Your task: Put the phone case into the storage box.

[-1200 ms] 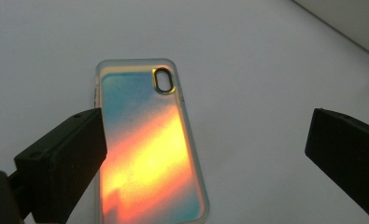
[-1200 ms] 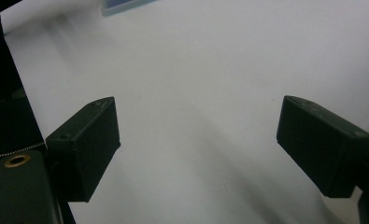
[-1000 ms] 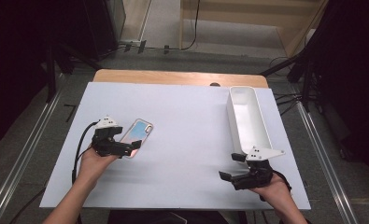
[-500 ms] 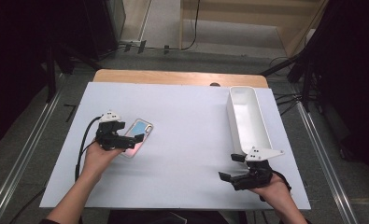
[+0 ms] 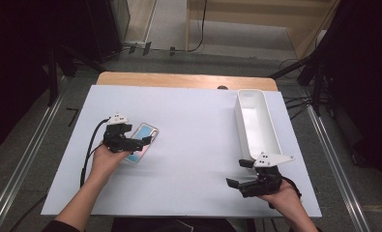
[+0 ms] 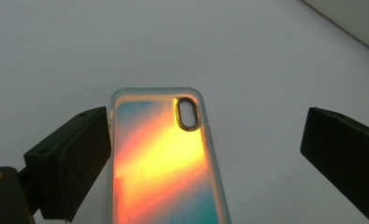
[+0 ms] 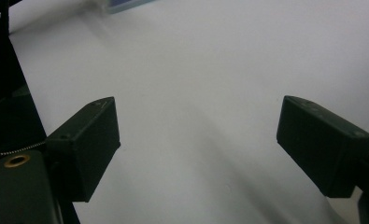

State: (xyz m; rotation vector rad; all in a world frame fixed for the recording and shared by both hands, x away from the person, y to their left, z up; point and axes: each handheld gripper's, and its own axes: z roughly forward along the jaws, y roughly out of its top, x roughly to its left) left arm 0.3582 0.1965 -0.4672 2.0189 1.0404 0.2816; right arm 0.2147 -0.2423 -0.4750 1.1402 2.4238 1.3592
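A phone case [image 5: 144, 139] with an orange, yellow and teal sheen lies flat on the white table top [image 5: 193, 121], left of centre. My left gripper [image 5: 139, 144] is over its near end, held in a hand. In the left gripper view the case [image 6: 163, 163] lies between the wide-apart jaws of the left gripper [image 6: 208, 135]. The left jaw stands close beside its edge and the right jaw is well clear of it. My right gripper [image 5: 237, 173] rests near the front right of the table, open, and the right gripper view shows nothing between the jaws [image 7: 198, 126].
A long white tray [image 5: 242, 121] stands at the right, running from the back edge toward my right hand. The bare wooden table edge [image 5: 179, 79] shows behind the white top. Cables trail from both grippers.
My left gripper has edged forward and to the right, further over the phone case. The right gripper has kept still.
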